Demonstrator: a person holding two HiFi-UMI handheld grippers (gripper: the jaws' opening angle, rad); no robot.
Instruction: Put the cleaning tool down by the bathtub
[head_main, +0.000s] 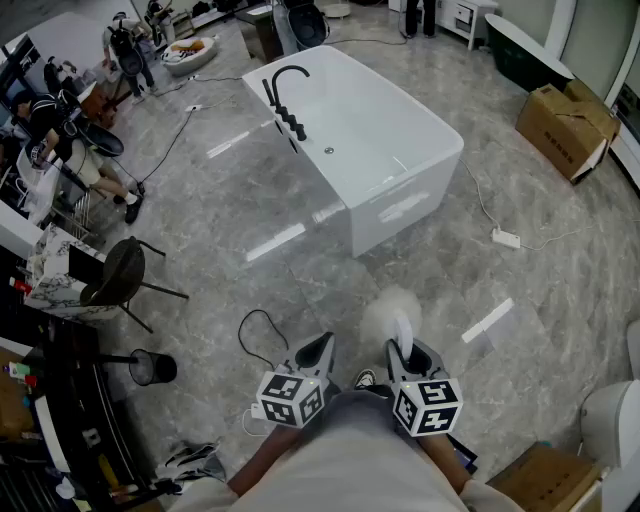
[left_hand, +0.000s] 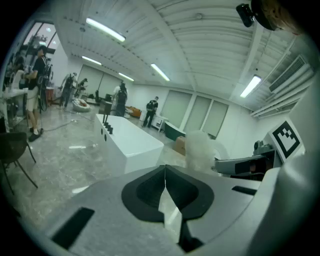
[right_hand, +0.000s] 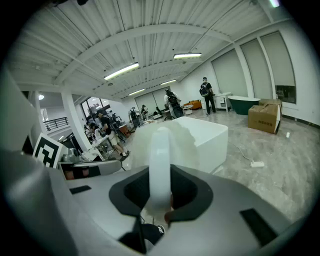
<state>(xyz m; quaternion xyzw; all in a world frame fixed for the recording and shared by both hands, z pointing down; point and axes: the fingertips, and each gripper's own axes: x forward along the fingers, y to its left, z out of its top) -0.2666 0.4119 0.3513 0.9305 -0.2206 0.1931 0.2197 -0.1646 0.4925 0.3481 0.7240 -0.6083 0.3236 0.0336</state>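
Observation:
The white bathtub (head_main: 370, 140) stands on the marble floor ahead of me, also seen in the left gripper view (left_hand: 127, 137) and the right gripper view (right_hand: 212, 137). My right gripper (head_main: 408, 355) is shut on the cleaning tool (head_main: 394, 308), a white handle with a fluffy white head. In the right gripper view the handle (right_hand: 160, 160) rises upright between the jaws of the right gripper (right_hand: 160, 197). The tool is held in the air, well short of the tub. My left gripper (head_main: 318, 350) is beside it, its jaws pressed together with nothing in them (left_hand: 165, 187). The fluffy head (left_hand: 200, 147) shows to its right.
A black faucet (head_main: 283, 95) stands at the tub's left rim. On the floor lie a power strip (head_main: 506, 238) with its cord, a black cable (head_main: 258, 335) and a cardboard box (head_main: 565, 125). A black chair (head_main: 120, 272) and people are at the left.

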